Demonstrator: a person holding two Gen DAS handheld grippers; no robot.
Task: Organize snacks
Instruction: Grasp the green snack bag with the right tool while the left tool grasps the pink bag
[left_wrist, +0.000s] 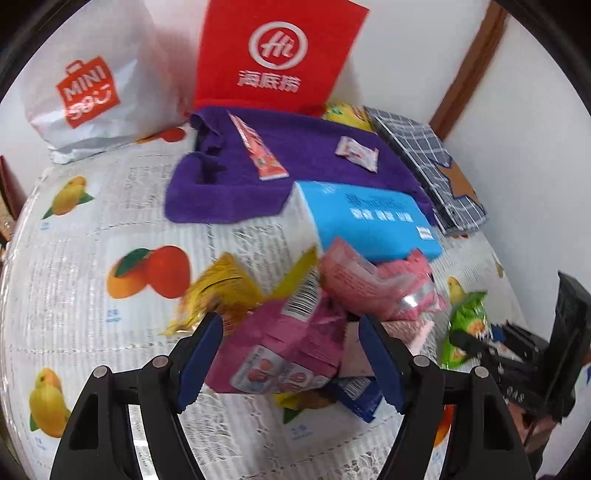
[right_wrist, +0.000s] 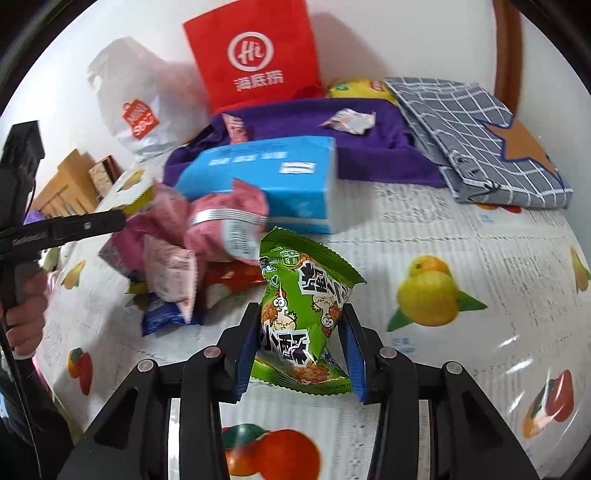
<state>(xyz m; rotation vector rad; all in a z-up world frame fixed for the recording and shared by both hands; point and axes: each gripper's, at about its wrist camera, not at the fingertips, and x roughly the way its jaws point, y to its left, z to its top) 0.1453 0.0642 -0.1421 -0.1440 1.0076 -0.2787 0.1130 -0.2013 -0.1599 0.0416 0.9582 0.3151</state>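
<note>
A: 2 grippers logged. Right gripper (right_wrist: 300, 328): blue pads clamped on item 1, a green snack packet (right_wrist: 303, 314), upright between them, its lower edge at the fruit-print tablecloth (right_wrist: 480, 258).

B: Left gripper (left_wrist: 291, 354)?

A: Jaws apart, nothing pressed. Item 2, a magenta snack pack (left_wrist: 291, 339), lies between the fingers, top of the snack pile (right_wrist: 177, 251).

B: Pile location?

A: Just in front of the blue box (right_wrist: 266, 181). Behind it: 1 purple towel (left_wrist: 295, 147) carrying 1 long orange-pink stick packet (left_wrist: 258, 151) and 1 small wrapped sweet (left_wrist: 357, 153).
</note>
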